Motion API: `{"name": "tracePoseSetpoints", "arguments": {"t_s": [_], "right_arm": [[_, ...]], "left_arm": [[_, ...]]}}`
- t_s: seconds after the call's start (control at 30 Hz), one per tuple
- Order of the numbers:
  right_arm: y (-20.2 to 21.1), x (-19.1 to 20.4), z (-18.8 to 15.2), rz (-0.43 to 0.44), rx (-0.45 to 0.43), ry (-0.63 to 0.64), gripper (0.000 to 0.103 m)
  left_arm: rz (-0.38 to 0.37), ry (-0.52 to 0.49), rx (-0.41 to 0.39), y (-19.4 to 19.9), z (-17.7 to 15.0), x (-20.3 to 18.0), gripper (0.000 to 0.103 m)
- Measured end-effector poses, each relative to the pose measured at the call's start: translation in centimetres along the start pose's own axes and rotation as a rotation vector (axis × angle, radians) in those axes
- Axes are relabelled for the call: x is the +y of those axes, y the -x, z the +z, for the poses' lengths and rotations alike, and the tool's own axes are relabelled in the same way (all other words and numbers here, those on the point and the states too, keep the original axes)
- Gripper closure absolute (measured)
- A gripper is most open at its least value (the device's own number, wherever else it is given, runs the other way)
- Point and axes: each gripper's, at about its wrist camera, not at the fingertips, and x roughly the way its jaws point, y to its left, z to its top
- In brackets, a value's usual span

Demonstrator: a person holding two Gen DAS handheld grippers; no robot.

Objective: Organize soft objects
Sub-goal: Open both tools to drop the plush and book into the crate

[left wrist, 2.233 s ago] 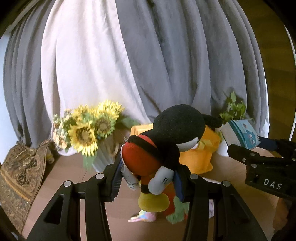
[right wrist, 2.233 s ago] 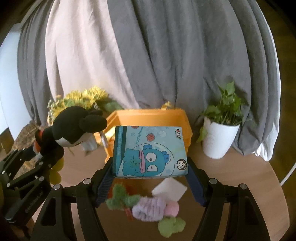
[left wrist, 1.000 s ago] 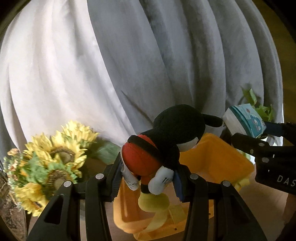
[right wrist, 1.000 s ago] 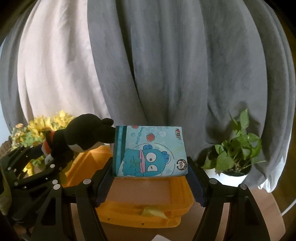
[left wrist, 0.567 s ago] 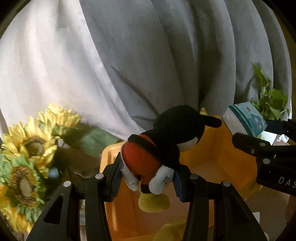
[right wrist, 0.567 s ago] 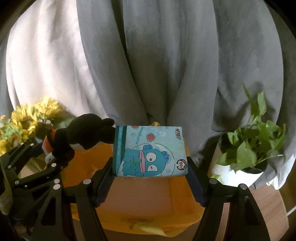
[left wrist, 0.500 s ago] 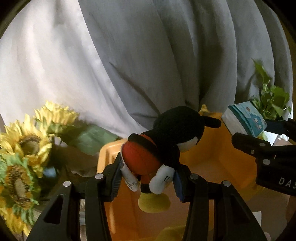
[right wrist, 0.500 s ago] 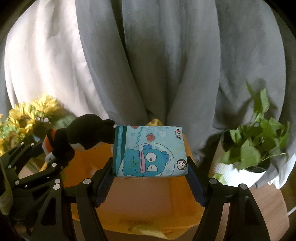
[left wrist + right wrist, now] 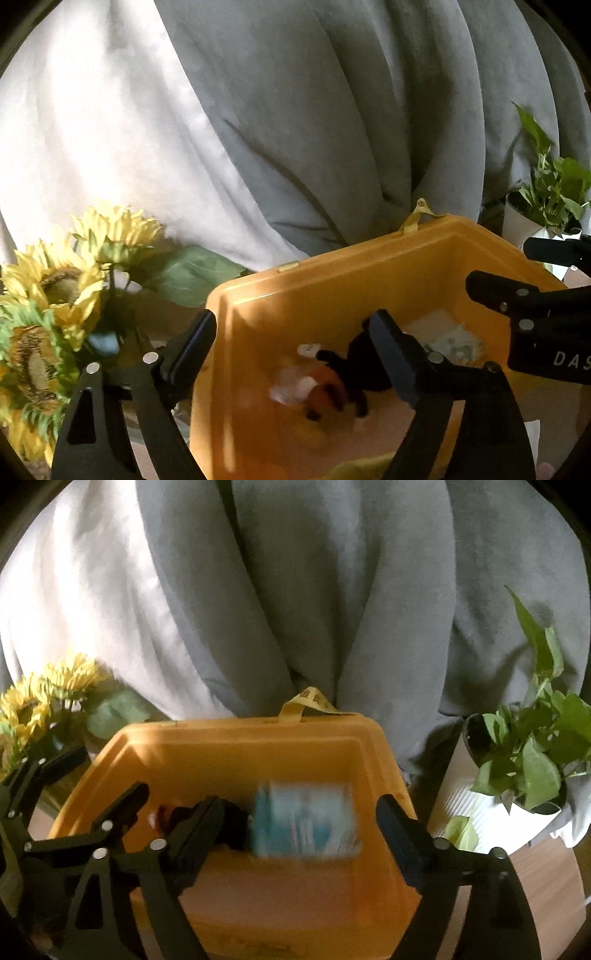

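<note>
A: What's at the left of the frame?
B: Sunflowers [image 9: 48, 295]. The left gripper [image 9: 291, 354] has its jaws spread, holding nothing.

A: And the centre?
B: The plush toy [image 9: 340, 380] and tissue pack [image 9: 303, 821] sit blurred inside the orange bin [image 9: 236, 738].

A: The right?
B: The right gripper [image 9: 299, 834], jaws spread; potted plant [image 9: 532, 760] at the edge.

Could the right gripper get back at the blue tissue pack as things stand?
Probably yes. The right gripper is open above the orange bin, and the blue tissue pack, blurred, shows inside the bin right between its fingers. The plush mouse and left gripper sit off to the side, not across the path.
</note>
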Motion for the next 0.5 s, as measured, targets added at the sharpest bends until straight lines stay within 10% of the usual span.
{"name": "tracePoseSetpoints", "arguments": {"t_s": [0.5], "right_arm": [[5.9,-0.3,-0.4,-0.032,-0.051,-0.036,0.017]], "left_arm": [[0.044,0.062,-0.041,6.3,0.4,1.1,0.014]]}}
